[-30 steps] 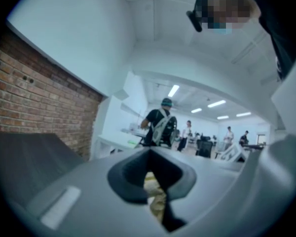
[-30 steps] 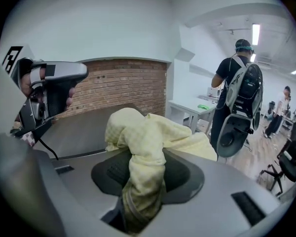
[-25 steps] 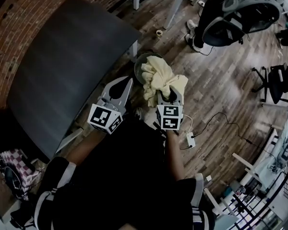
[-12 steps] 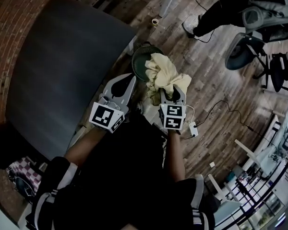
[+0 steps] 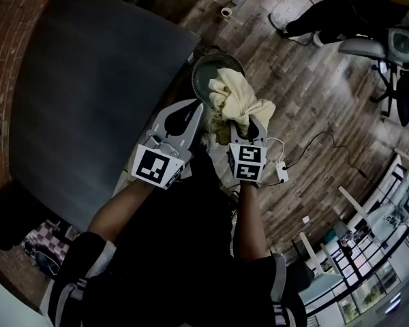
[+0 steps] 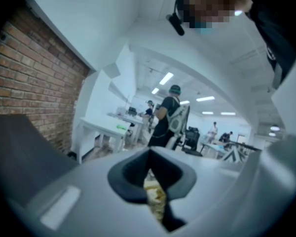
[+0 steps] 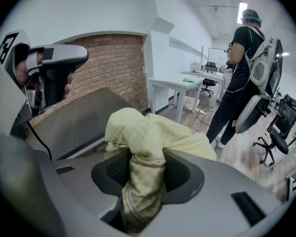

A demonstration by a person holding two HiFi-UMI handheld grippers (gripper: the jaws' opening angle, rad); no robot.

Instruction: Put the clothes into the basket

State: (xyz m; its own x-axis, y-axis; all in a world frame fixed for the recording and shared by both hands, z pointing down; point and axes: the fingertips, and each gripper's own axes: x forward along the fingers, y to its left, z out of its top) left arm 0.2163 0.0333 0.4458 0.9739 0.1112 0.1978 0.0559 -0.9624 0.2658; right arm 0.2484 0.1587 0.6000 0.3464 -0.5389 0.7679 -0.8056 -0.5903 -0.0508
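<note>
I'm watching the right gripper, and it is pinching a bunched pale-yellow cloth at a narrow neck between its jaws, with the bulk ballooning out past the tips. In the head view that bundle is hanging at upper centre and covering the lower right part of the round dark basket. The basket is standing on the wooden floor, tight against the corner of the dark grey table. I'm worrying about the release. The cloth is sitting toward the basket's near rim rather than its middle, so letting go here could drape it over the edge or spill it onto the floor. How high it is hanging I'm not able to judge. The left gripper is riding just beside it with jaws pressed together. A yellowish sliver is showing behind its tips, so a fold may be snagging there. What I'm seeing of the basket's inside looks dark and bare, and the cloth is hiding the rest.
</note>
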